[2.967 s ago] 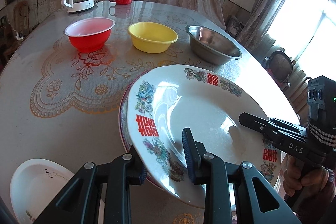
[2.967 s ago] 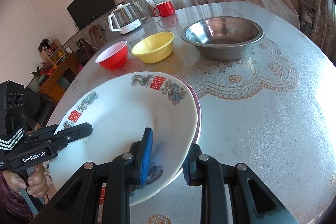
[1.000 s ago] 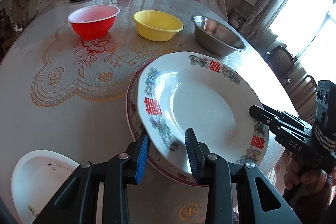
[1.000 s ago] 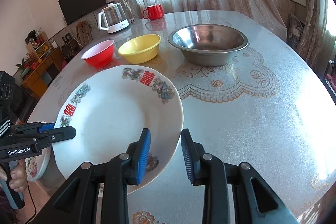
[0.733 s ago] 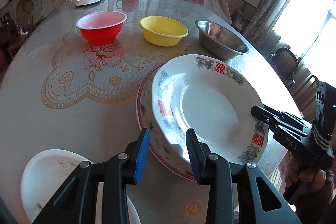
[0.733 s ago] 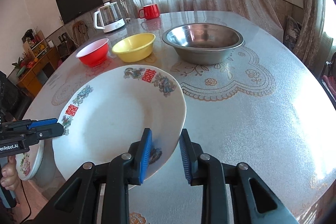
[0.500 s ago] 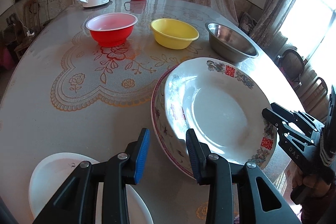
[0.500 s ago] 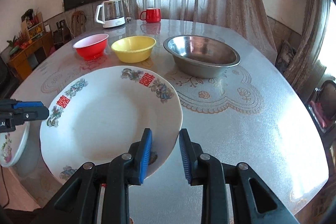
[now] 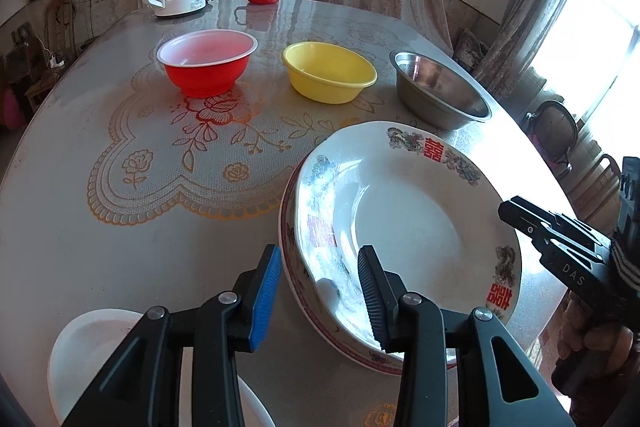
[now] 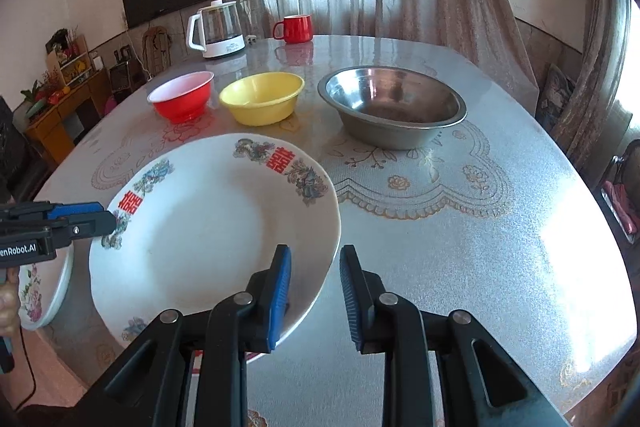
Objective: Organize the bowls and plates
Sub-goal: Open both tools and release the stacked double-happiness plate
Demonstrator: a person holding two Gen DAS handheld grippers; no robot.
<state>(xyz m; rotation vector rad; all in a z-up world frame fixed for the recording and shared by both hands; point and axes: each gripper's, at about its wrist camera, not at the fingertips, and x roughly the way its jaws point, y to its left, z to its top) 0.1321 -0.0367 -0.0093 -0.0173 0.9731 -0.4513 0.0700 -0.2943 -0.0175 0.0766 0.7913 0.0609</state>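
Curtains hang behind a round table [image 10: 460, 227] with a lace-patterned cover. Left gripper [image 9: 316, 291] is opening, its pads clear of the plate [image 9: 408, 227] rim that sits between them. Right gripper [image 10: 314, 291] straddles the opposite rim with a visible gap, not clamping. Under the plate lies a pink-rimmed plate [image 9: 288, 259]. Beyond stand a red bowl [image 9: 206, 67], yellow bowl [image 9: 328, 73] and steel bowl [image 9: 440, 91].

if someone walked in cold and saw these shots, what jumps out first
The big white plate with red characters sits near the table edge on a pink-rimmed plate, straddled by the opening left gripper and the right gripper. Behind stand a red bowl, yellow bowl and steel bowl in a row.
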